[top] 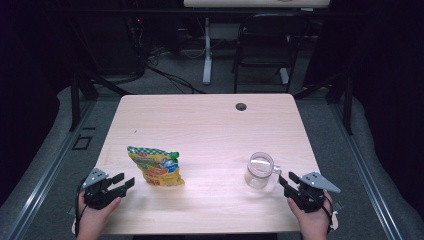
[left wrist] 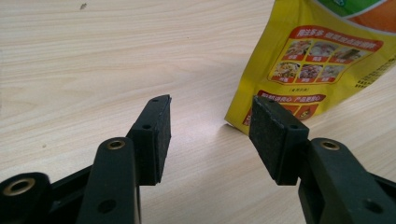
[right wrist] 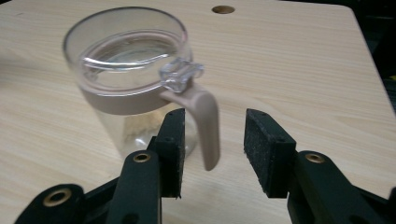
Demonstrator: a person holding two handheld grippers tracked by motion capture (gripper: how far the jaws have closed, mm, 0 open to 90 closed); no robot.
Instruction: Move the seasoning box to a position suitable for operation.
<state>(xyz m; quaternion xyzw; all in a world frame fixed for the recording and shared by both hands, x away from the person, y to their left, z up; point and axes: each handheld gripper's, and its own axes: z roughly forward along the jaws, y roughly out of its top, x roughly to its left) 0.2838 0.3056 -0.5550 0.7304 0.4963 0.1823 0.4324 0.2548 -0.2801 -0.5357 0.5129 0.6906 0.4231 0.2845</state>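
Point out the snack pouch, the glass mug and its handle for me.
Pouch (top: 156, 167): high view, middle of its printed front.
Mug (right wrist: 126, 70): right gripper view, clear upper wall under the rim.
Handle (right wrist: 206, 121): right gripper view, beige grip in front of the open jaws.

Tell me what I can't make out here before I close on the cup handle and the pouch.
- Pouch: left gripper view, top cut off by the frame edge; print too small to read.
- Pouch cap: high view, too small to tell whether it is sealed.
- Glass cup: right gripper view, base hidden behind the left finger of the right gripper.
- Cup handle: sits between the open fingers; contact with either pad unclear.
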